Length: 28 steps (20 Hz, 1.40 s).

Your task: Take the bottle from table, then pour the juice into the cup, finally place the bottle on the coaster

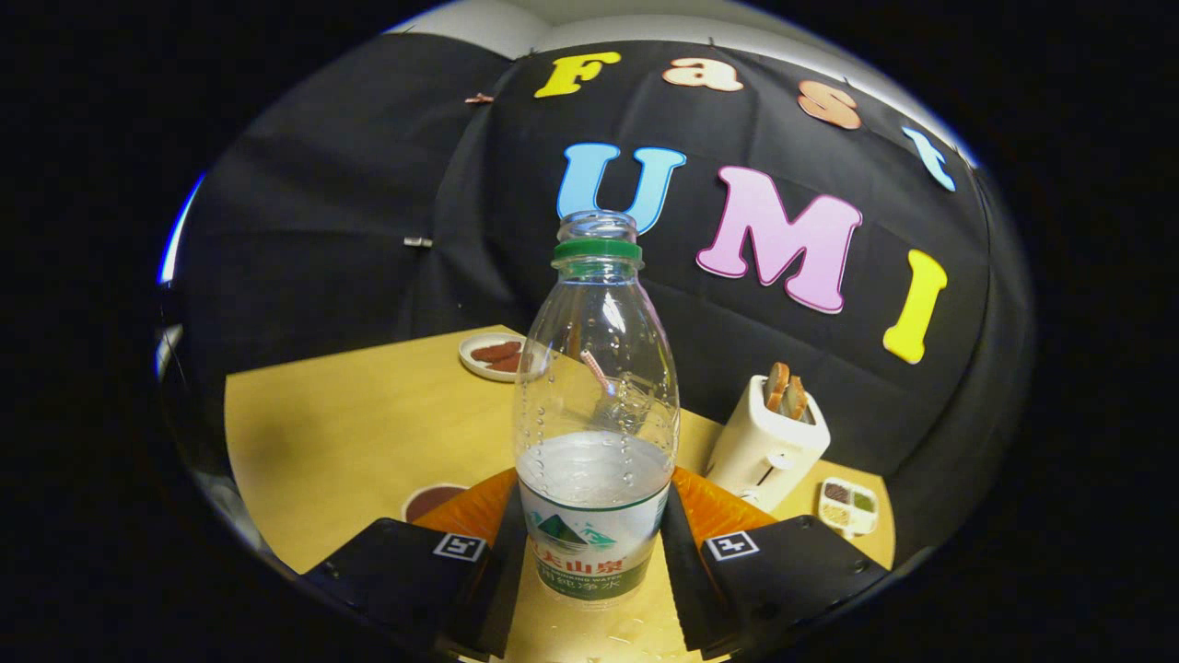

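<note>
A clear plastic bottle (594, 405) stands upright between my fingers, cap off, with a green ring at its neck and pale liquid filling roughly its lower third. My gripper (594, 520) is shut on the bottle's labelled lower part, one finger pressing each side. The bottle's base sits low over the yellow table (350, 433); I cannot tell whether it touches. A round brown disc with a pale rim (431, 502), perhaps the coaster, lies just beyond the left finger, partly hidden by it. A pink striped straw (597, 370) shows through the bottle; what holds it is hidden.
A white toaster (766, 456) with toast slices stands beyond the right finger. A small white divided dish (849, 506) lies to its right near the table edge. A white plate with brown pieces (493, 355) sits at the far side by the booth wall.
</note>
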Each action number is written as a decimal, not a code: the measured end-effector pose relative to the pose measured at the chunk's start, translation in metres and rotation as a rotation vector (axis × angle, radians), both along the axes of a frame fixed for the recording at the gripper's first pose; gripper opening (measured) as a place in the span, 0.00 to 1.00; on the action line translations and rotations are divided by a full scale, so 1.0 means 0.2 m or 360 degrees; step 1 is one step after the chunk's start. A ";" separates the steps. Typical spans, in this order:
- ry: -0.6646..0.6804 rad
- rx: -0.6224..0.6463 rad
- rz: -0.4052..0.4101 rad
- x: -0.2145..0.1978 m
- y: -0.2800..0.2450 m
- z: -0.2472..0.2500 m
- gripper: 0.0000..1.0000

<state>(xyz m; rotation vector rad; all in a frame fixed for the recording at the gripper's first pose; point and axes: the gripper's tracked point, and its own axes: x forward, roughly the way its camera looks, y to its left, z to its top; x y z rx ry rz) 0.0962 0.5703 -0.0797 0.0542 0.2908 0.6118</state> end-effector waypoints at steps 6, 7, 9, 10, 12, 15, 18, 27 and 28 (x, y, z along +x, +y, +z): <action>-0.0056 0.0336 -0.0080 0.24 -0.10 0.08 0.72; -0.0069 0.0344 -0.0091 0.27 -0.11 0.07 0.72; -0.0067 0.0369 -0.0106 0.33 -0.14 0.02 0.73; -0.0058 0.0388 -0.0123 0.36 -0.14 -0.02 0.73; -0.0032 0.0420 -0.0145 0.41 -0.13 -0.09 0.73; -0.0027 0.0413 -0.0145 0.47 -0.08 -0.20 0.73; -0.0001 0.0404 -0.0127 0.51 0.00 -0.29 0.74; 0.0059 0.0391 -0.0130 0.57 0.07 -0.48 0.75; 0.0067 0.0394 -0.0130 0.58 0.07 -0.49 0.75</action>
